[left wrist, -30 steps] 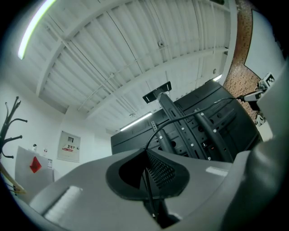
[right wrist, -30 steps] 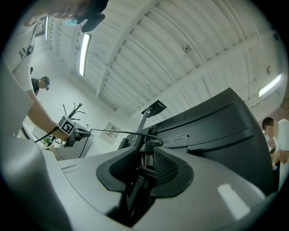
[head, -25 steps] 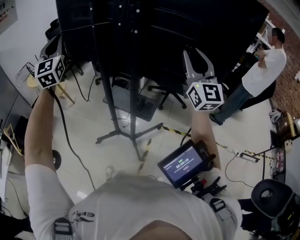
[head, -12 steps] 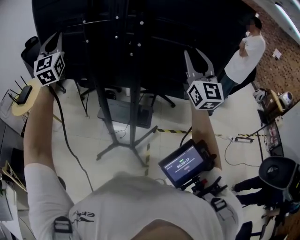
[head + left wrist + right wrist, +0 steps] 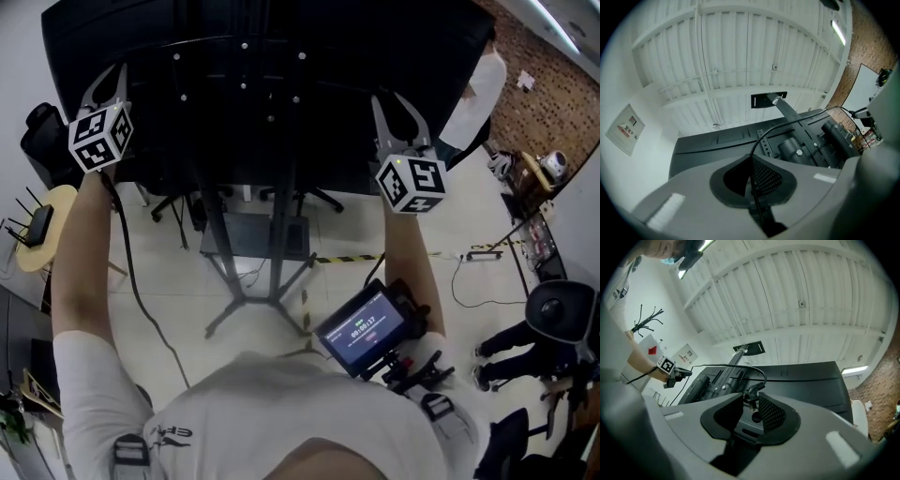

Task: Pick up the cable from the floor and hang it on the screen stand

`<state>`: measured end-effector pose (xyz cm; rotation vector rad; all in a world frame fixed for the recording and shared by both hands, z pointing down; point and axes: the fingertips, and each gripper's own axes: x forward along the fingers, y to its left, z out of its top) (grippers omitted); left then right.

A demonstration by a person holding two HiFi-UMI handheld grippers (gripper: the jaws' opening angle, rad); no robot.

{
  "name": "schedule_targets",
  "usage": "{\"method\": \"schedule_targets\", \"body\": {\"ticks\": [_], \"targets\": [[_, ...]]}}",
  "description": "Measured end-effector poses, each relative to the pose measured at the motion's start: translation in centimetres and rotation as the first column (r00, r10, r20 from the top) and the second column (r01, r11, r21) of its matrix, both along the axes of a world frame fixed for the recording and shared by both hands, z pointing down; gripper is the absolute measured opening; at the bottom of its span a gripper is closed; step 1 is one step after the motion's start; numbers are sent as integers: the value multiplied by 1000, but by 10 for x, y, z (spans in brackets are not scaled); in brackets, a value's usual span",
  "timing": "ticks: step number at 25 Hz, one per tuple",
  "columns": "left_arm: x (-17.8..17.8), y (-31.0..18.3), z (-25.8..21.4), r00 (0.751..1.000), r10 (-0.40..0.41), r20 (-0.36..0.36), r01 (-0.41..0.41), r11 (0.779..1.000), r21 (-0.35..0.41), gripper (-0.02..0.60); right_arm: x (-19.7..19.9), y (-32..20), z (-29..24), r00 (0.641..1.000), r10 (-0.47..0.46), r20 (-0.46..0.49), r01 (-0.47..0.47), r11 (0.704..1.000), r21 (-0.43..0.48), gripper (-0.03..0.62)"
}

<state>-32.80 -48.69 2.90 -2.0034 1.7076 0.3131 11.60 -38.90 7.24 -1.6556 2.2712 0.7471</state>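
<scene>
Head view shows both grippers raised behind the screen (image 5: 281,56) on its screen stand (image 5: 279,244). We keep the left gripper (image 5: 106,82) closed on the black cable (image 5: 131,272), which trails down beside our left arm (image 5: 80,272). The right gripper (image 5: 397,112) is clamped on the cable's plug (image 5: 753,391). Between the grippers, the cable arcs near the screen's rear mount (image 5: 806,140).

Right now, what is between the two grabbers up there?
The black cable runs from the right gripper over the screen to the left gripper, as the right gripper view shows.
</scene>
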Motion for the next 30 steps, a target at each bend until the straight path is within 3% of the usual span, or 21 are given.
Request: {"method": "schedule_targets", "body": {"ticks": [7, 15, 24, 30], "targets": [[-5, -20, -23, 1000, 5, -18, -5, 1000, 27, 9, -7, -22, -16, 1000, 20, -1, -20, 1000, 12, 114], [0, -53, -28, 999, -40, 12, 41, 998, -50, 9, -6, -52, -24, 999, 34, -7, -34, 999, -17, 114], [4, -66, -22, 992, -95, 84, 104, 988, -111, 9, -10, -66, -16, 994, 79, -76, -85, 993, -79, 112], [15, -72, -13, 976, -134, 170, 159, 977, -144, 9, -18, -71, -8, 986, 94, -141, -110, 988, -110, 112]]}}
